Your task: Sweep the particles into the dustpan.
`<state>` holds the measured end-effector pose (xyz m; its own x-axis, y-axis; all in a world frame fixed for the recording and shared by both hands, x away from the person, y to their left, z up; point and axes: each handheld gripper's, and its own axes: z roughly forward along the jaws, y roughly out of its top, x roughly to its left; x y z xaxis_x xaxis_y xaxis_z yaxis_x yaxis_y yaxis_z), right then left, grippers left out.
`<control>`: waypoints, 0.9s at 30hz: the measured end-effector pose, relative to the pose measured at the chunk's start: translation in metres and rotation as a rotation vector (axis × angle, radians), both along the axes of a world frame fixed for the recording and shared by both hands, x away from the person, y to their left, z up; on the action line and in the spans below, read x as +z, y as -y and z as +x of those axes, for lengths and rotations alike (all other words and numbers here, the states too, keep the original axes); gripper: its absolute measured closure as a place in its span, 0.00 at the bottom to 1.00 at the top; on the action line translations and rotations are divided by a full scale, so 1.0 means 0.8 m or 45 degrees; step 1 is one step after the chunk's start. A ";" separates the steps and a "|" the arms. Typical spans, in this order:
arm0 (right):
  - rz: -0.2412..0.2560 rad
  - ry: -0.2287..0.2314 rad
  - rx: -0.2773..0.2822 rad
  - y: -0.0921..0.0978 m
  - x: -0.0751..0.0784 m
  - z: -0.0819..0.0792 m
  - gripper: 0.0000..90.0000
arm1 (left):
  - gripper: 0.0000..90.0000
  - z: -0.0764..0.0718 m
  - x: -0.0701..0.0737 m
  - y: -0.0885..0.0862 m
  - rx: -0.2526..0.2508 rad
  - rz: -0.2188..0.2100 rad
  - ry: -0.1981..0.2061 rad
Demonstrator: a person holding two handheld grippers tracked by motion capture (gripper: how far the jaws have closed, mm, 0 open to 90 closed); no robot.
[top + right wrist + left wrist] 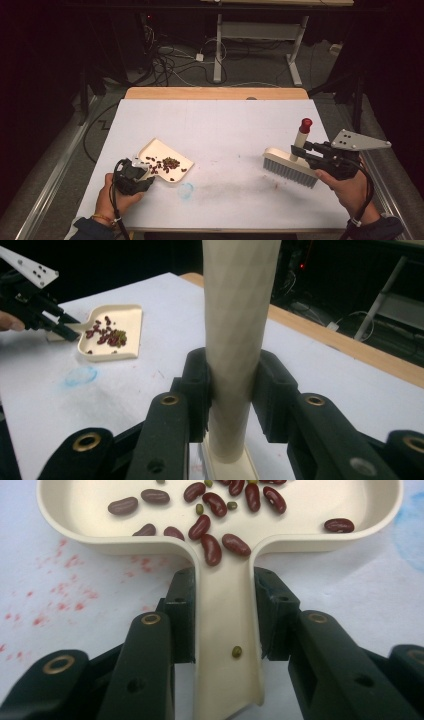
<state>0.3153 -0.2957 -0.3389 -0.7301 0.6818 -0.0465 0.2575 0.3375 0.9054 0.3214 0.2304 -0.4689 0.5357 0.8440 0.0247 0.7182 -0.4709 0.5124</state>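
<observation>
Clearly the left gripper (220,630) has its jaws clamped on the handle of the cream dustpan (165,161), which lies flat at the table's front left with red beans (167,164) gathered inside. The right gripper (231,400) is closed around the round handle of the brush (291,166), which stands on its bristles at the right, well apart from the pan. Both tools look like light, stiff plastic; the smooth handles could slip or twist, so a grip low on each handle, near the body, seems wisest, and the pan likely needs keeping level or the beans will roll out. The white table (225,125) bears faint stains and a blue smudge (186,190). Beyond it, the dark room holds cables and a desk frame.
</observation>
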 end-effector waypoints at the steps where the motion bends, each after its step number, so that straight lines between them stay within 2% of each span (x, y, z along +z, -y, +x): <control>1: 0.001 -0.004 -0.003 0.003 0.001 0.000 0.79 | 0.71 0.000 0.000 -0.002 0.013 -0.005 -0.002; 5: -0.017 -0.021 -0.003 0.012 0.005 -0.002 0.79 | 0.71 0.000 -0.001 -0.009 0.068 -0.021 -0.005; 11: -0.048 -0.051 0.035 0.028 0.010 -0.004 0.79 | 0.71 -0.001 0.002 -0.013 0.123 -0.034 0.000; 17: -0.057 -0.086 0.062 0.039 0.006 0.001 0.79 | 0.71 0.002 0.001 -0.019 0.169 -0.053 0.012; 21: -0.052 -0.112 0.090 0.039 -0.001 0.007 0.79 | 0.71 0.005 0.000 -0.026 0.219 -0.080 0.021; 27: -0.049 -0.122 0.129 0.033 -0.006 0.017 0.79 | 0.71 0.009 -0.003 -0.032 0.256 -0.104 0.021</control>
<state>0.3289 -0.3222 -0.3440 -0.7972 0.6037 0.0019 0.3050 0.4000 0.8643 0.3287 0.2560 -0.4711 0.3564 0.9334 -0.0410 0.7849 -0.2753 0.5552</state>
